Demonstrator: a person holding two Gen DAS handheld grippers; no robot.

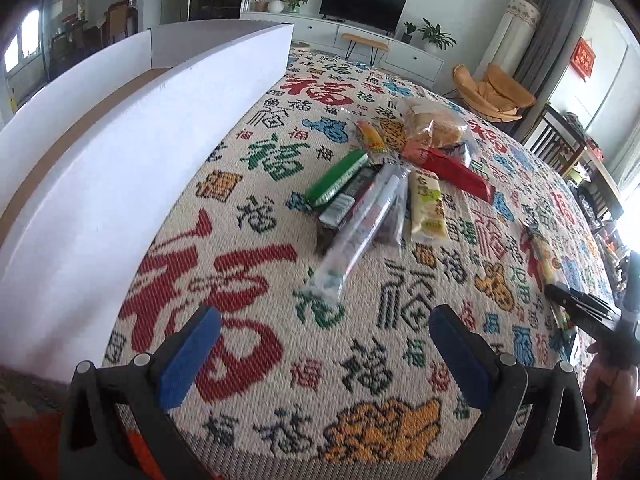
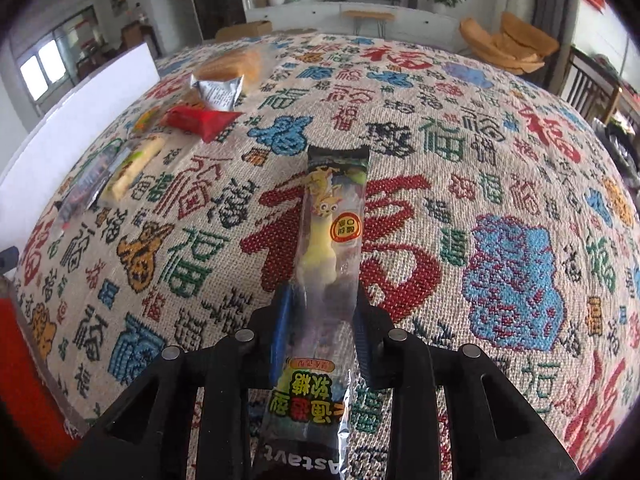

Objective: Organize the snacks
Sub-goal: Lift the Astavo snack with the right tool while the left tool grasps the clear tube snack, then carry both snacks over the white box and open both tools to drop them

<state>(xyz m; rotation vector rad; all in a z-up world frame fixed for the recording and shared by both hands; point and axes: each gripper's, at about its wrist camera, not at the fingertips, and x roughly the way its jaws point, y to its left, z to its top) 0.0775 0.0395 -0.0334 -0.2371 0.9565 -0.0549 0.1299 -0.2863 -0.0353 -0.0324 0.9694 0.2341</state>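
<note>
Candy packet [image 2: 332,216] sits nearest, lying flat on the patterned tablecloth [image 2: 500,152]. Its near end runs back between the fingers of the right claw [image 2: 320,320]. The claw is a little apart: pads flank the packet's edges and don't look to be squeezing it. So I read it as resting on the cloth, not carried.

Left claw [image 1: 324,340] is wide apart and empty, hovering over bare cloth just near of the snack pile [image 1: 380,184].

Risks:
- The packet's tail is under the right claw's body. If the claw pulls back low, the slick film likely snags and drags along or skews.
- The packet lies well apart from the pile and from the white box [image 1: 140,160] on the left. Left there, it ends up a stray.
- The pile overlaps. The long clear packet [image 1: 360,220] lies across its neighbours, so a left grab there probably shifts several at once.

View differences:
- Left camera shows the box wall close up, a brown strip along it, and the pile item by item: green packet [image 1: 338,178], red packet [image 1: 456,172], bread bag [image 1: 432,124]. The right claw is only a dark sliver at the right edge there.
- Right camera shows the candy packet's full length and label, plus the pad gap. The pile and box are small and blurred at far left.
</note>
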